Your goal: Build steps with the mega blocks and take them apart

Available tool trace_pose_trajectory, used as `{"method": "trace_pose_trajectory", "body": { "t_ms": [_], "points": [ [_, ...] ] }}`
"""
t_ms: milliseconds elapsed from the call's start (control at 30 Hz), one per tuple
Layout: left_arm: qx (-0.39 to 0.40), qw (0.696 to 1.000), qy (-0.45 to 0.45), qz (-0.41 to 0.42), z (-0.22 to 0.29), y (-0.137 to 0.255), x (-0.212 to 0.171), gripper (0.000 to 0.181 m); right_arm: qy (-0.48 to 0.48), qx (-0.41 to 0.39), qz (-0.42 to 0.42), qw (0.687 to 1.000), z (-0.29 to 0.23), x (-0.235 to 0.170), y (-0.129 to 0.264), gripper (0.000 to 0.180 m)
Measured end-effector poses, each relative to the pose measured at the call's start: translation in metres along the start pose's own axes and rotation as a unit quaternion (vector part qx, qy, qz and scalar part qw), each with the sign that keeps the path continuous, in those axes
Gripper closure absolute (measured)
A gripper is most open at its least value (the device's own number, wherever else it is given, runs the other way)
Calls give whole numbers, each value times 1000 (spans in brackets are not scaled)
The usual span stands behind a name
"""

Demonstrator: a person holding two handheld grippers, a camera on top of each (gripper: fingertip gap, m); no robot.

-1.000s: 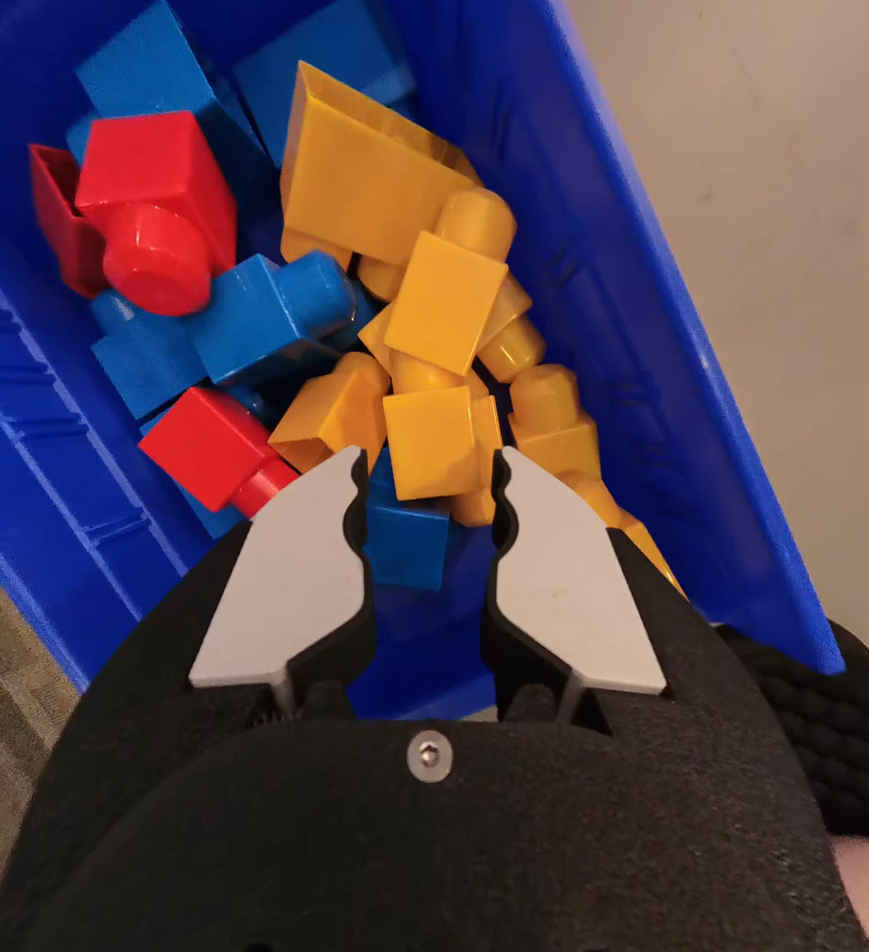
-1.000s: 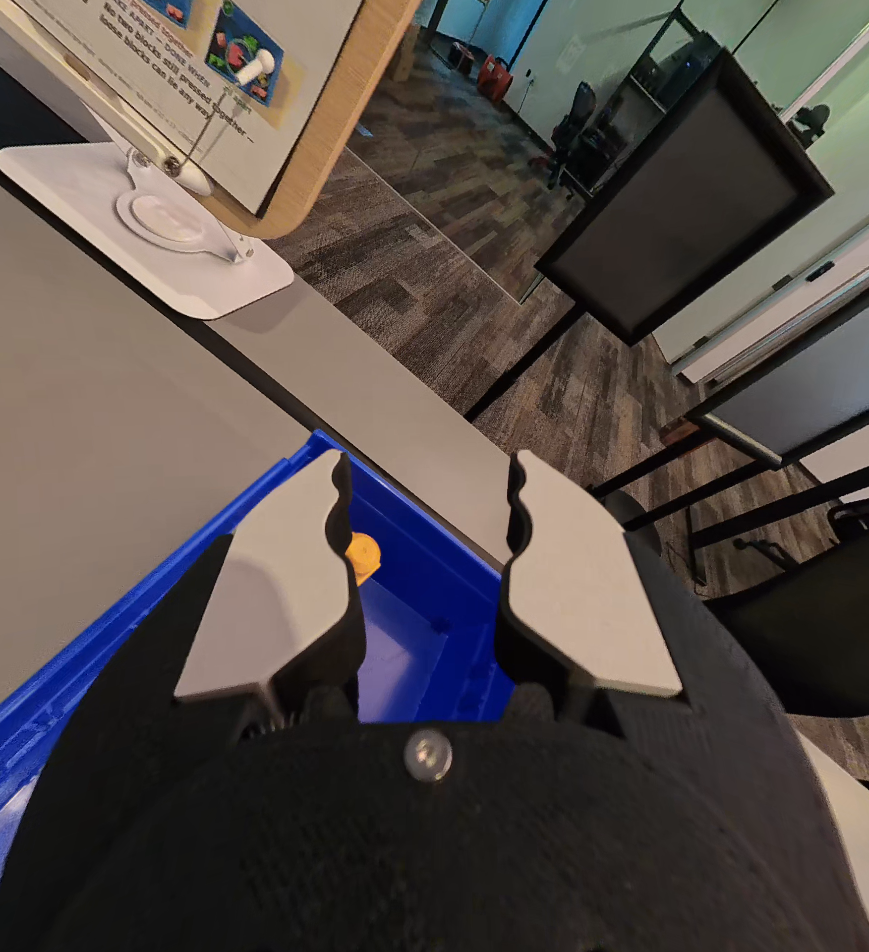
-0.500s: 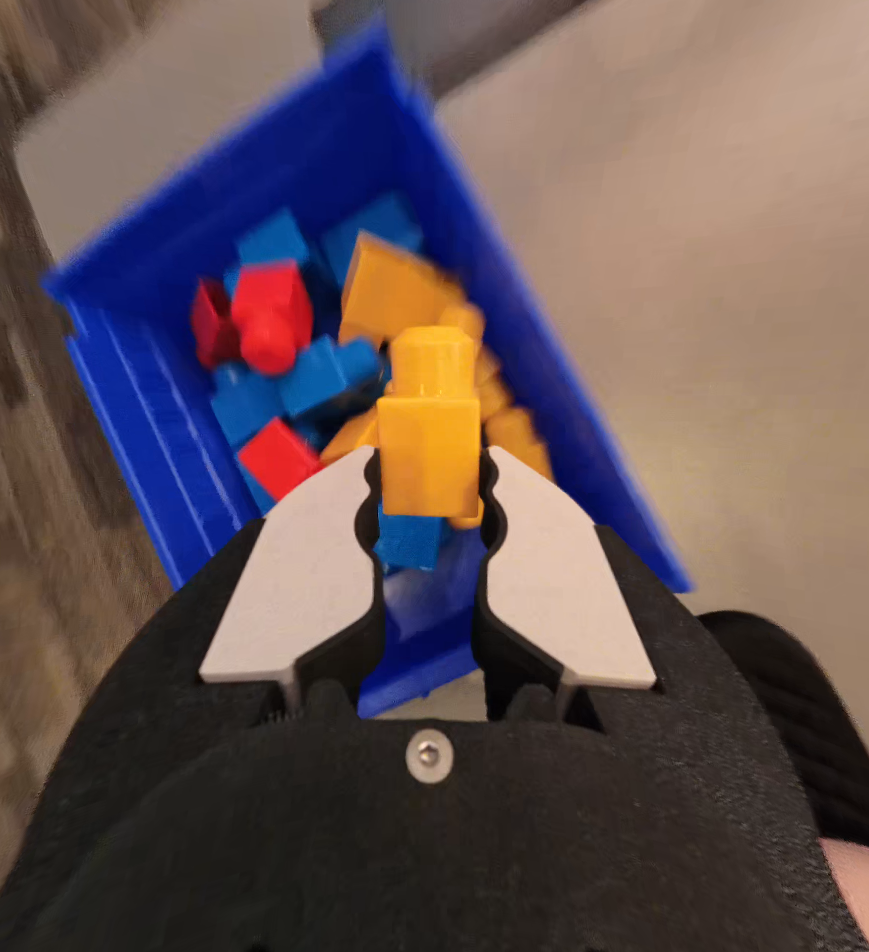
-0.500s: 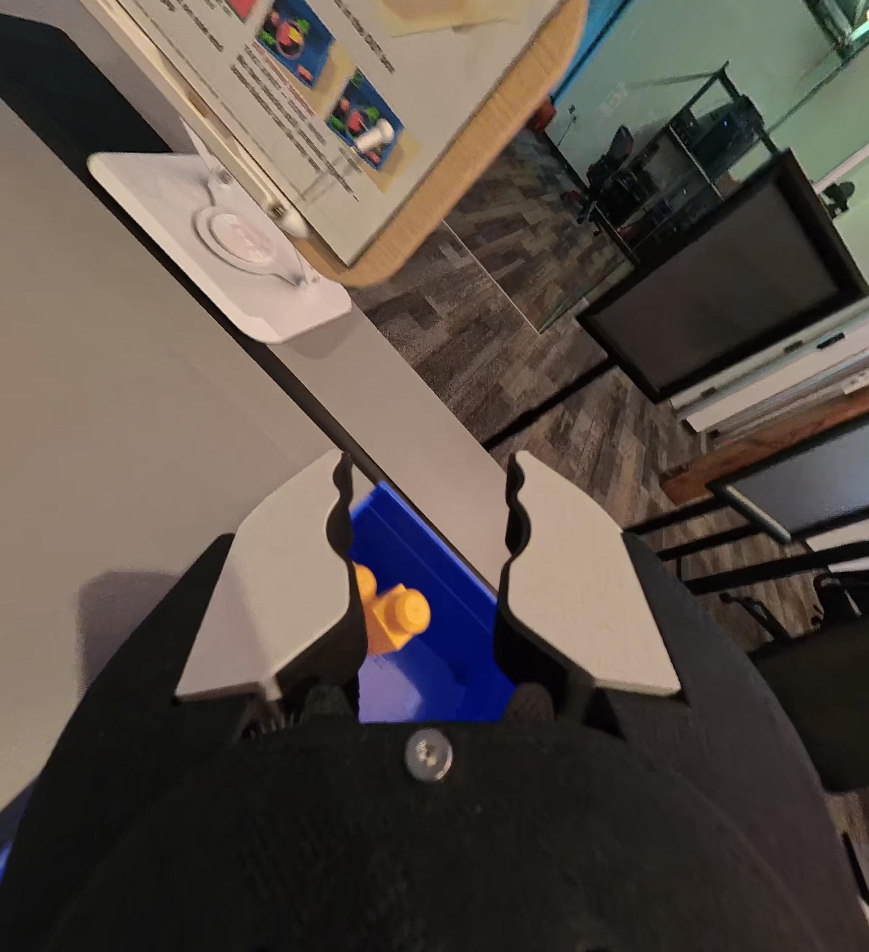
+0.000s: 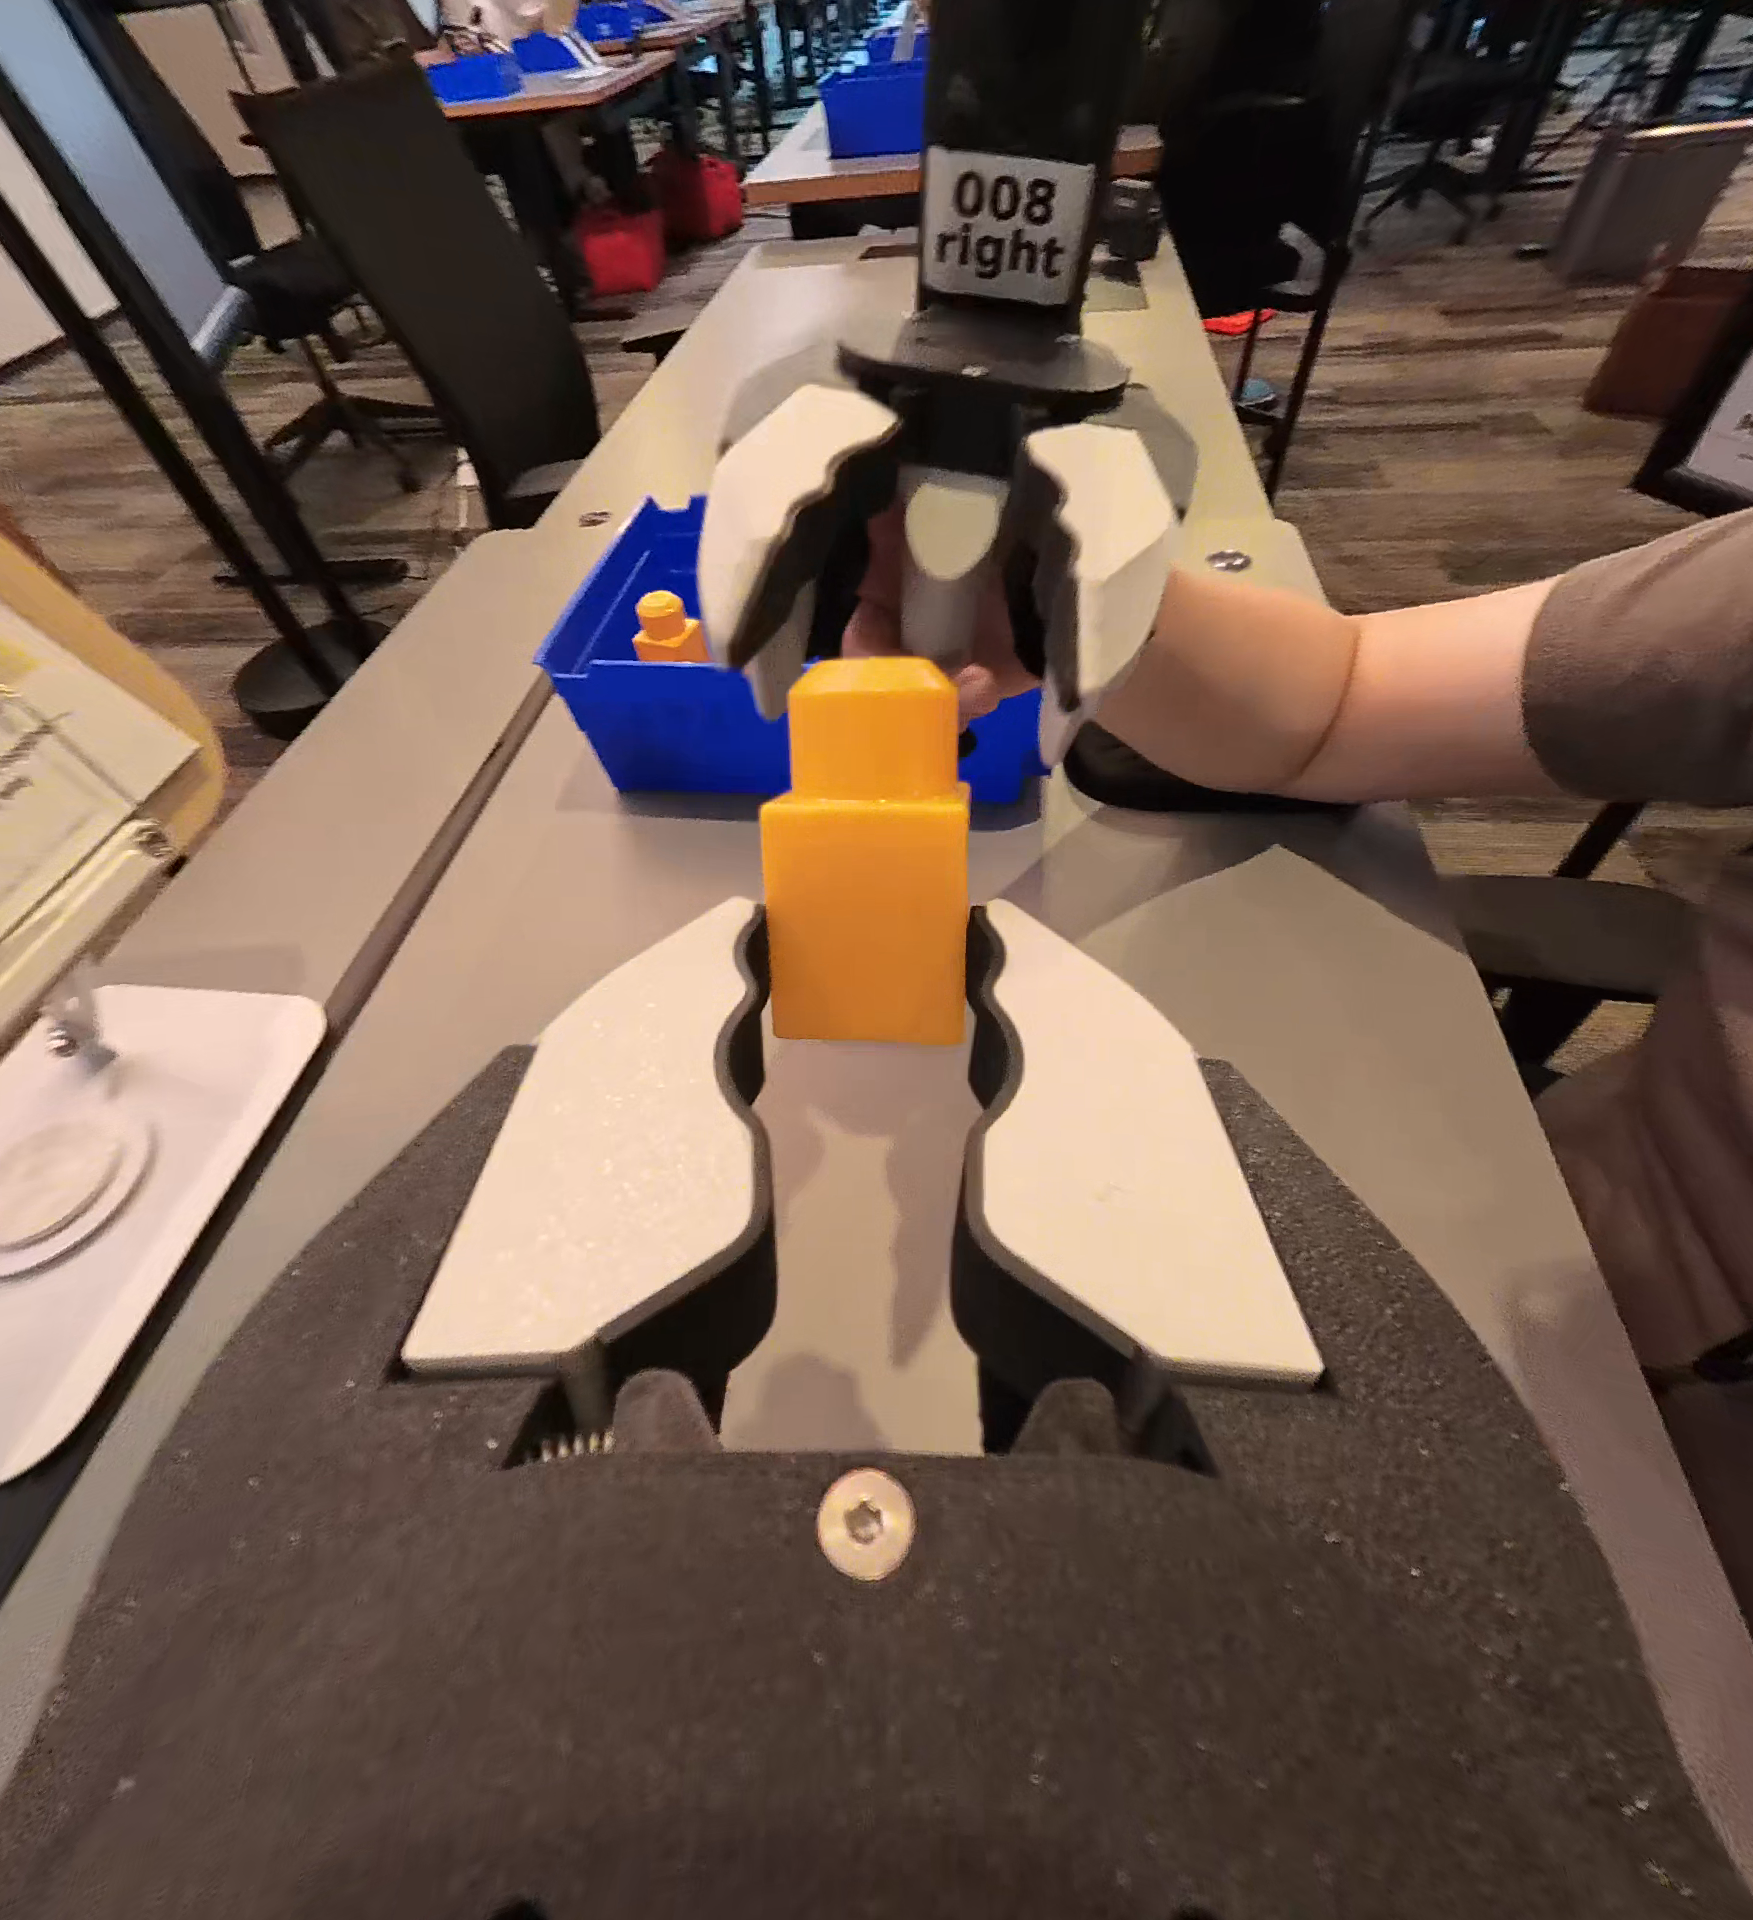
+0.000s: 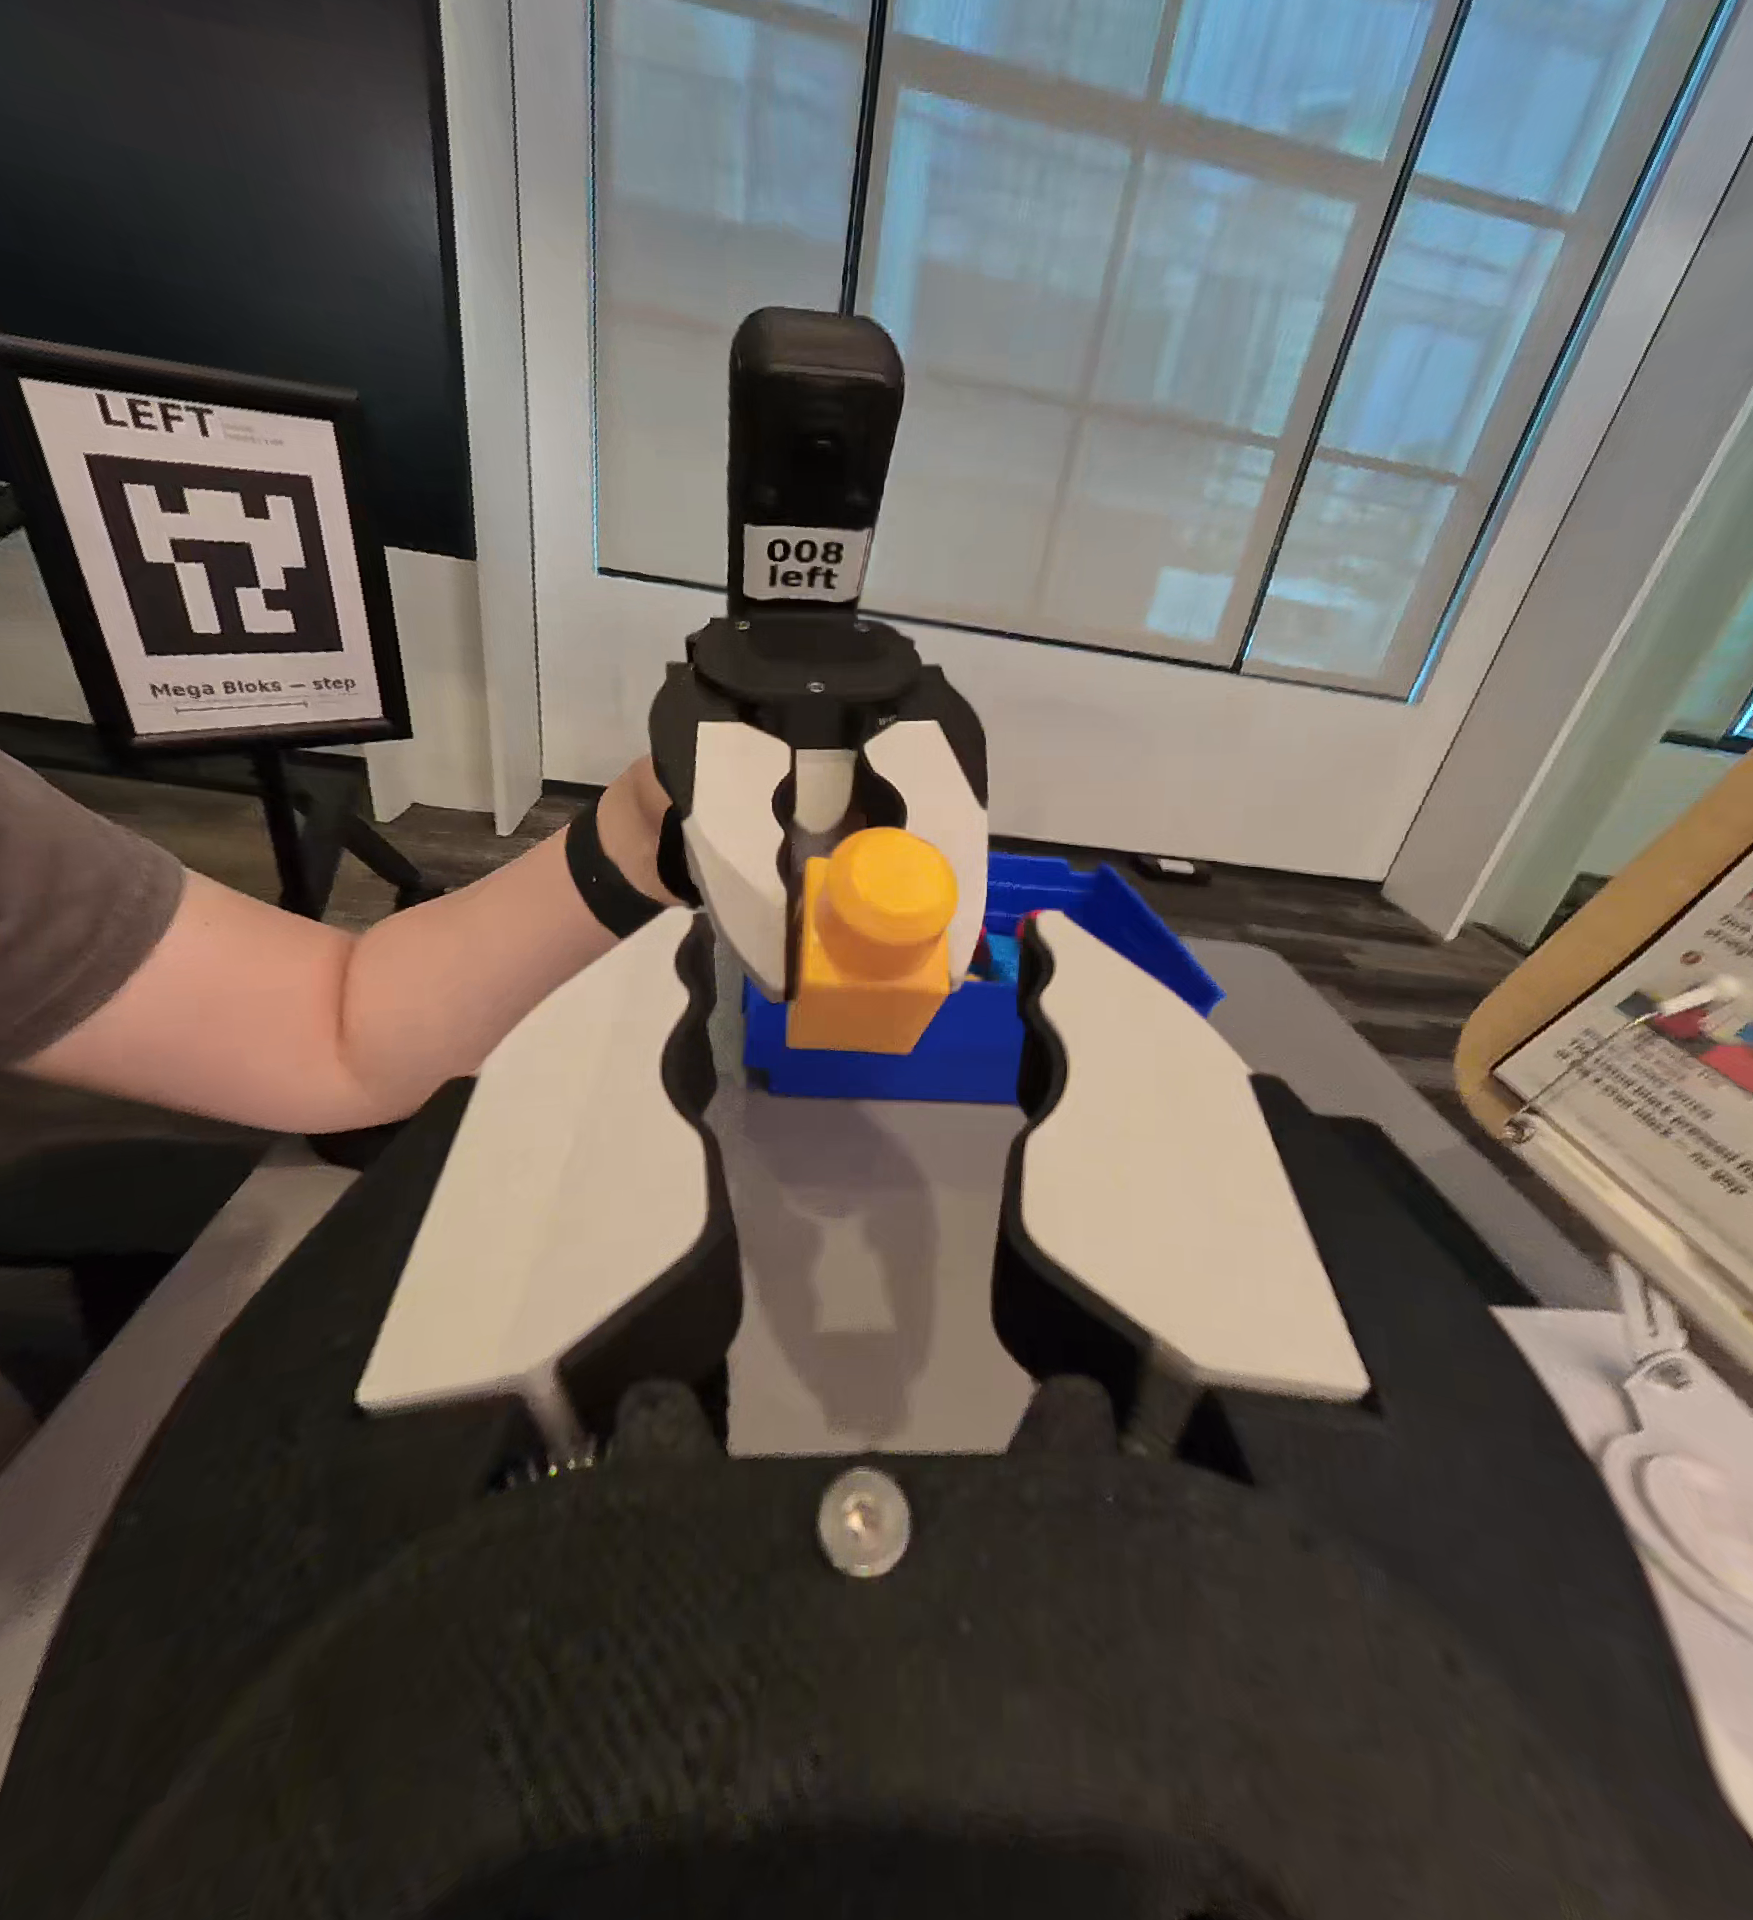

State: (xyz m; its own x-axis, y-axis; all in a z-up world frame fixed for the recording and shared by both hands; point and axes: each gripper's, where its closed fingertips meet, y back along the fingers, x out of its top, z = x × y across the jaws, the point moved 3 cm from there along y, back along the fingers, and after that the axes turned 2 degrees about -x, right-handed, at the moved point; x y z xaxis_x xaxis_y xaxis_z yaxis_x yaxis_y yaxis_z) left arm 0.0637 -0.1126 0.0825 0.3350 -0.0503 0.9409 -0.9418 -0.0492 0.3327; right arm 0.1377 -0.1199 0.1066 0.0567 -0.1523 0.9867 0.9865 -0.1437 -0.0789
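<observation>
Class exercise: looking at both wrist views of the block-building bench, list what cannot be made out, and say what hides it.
- Blue bin contents: left wrist view, near wall hides all but one orange block; right wrist view, the held yellow block and left gripper cover it.
- Right gripper handle: left wrist view, its own fingers hide it.
- Instruction board: cut by the edge, blurred.

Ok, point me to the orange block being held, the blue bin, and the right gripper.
orange block (image 5: pixel 864 914), left wrist view, front face of its body.
blue bin (image 5: pixel 664 727), left wrist view, near outer wall.
right gripper (image 5: pixel 908 707), left wrist view, midway between its open fingertips.
</observation>
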Motion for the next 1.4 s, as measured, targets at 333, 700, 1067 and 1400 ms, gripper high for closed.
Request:
{"method": "trace_pose_trajectory", "body": {
  "t_ms": [333,700,1067,1400],
  "points": [
    [-2,999,42,-6,-11,-14,-12,126,-65,31,-101,992,9,-40,-6,145],
    [537,757,219,-302,-84,261,-144,142,-105,-189,-341,915,97,-155,35,145],
    [446,730,425,-295,-66,277,-226,136,-135,-216,-427,868,105,-216,45,145],
    [435,679,488,-334,-84,254,-257,125,-132,-220,-443,859,108,-223,49,144]
  ]
}}
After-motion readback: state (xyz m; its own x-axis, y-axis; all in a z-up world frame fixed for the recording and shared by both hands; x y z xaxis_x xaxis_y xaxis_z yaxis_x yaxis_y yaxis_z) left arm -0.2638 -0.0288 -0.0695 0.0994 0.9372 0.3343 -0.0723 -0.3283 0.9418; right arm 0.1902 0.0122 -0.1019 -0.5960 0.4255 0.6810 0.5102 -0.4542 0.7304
